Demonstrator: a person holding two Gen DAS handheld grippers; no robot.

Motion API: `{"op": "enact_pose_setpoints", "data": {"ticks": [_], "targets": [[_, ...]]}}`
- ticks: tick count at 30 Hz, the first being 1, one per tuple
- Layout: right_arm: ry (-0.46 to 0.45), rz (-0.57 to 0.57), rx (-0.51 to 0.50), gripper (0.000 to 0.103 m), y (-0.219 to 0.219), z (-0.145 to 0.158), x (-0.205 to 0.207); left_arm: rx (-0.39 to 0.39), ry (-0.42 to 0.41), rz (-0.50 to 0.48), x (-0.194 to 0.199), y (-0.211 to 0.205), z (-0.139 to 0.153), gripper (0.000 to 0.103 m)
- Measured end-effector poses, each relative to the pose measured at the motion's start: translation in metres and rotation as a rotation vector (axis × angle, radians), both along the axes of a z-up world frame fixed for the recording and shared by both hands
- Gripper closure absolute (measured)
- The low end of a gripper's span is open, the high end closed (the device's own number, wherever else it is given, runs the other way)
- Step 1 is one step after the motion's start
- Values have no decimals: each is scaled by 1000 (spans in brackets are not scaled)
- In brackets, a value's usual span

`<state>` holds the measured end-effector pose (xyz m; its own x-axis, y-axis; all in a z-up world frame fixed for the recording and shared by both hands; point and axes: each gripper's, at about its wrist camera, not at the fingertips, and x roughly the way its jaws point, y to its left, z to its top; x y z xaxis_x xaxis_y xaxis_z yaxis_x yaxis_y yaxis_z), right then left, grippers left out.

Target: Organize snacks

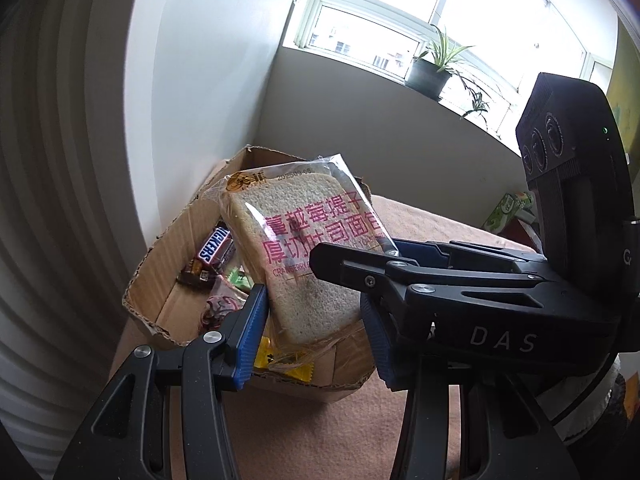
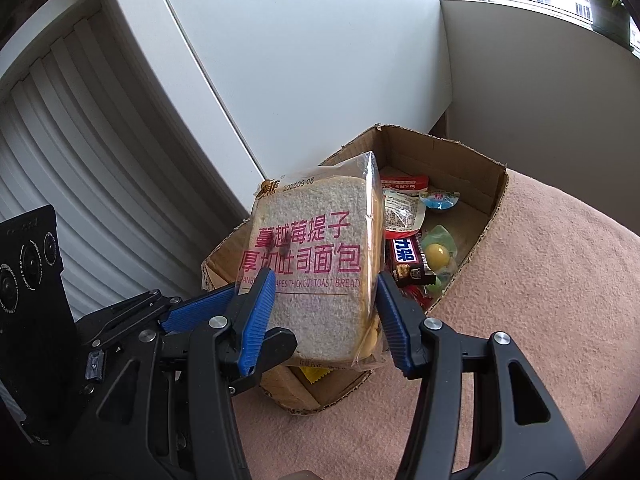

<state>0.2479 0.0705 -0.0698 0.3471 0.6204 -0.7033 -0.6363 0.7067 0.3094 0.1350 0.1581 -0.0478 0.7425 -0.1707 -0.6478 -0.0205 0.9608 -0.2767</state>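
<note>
The left gripper [image 1: 314,332] is matte black plastic with slotted, triangular cut-outs in its linkage arms; round silver rivets mark the pivots; its fingers [image 1: 253,332] carry ribbed blue pads. The right gripper [image 2: 326,320] is built alike, black with blue ribbed pads and silver pivot pins; from the left wrist view its body shows pale "DAS" lettering, a small cross-head screw, and a black ridged block with three round dark lenses and a tiny green light.

A home room: potted plant [image 1: 430,74] on the window sill [image 1: 460,98], blanket-covered surface [image 2: 540,300].
</note>
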Motion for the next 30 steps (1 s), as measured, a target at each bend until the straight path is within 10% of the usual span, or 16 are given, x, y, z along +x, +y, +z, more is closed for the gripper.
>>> {"op": "enact_pose_setpoints", "data": {"ticks": [24,30], "targets": [[-48,-107,-45,30,-33,2,8,91,31,61,2,-1,-5,56],[-88,-146,-29,10,-48,11,-2,117,18,86,-6,-4,0,36]]}}
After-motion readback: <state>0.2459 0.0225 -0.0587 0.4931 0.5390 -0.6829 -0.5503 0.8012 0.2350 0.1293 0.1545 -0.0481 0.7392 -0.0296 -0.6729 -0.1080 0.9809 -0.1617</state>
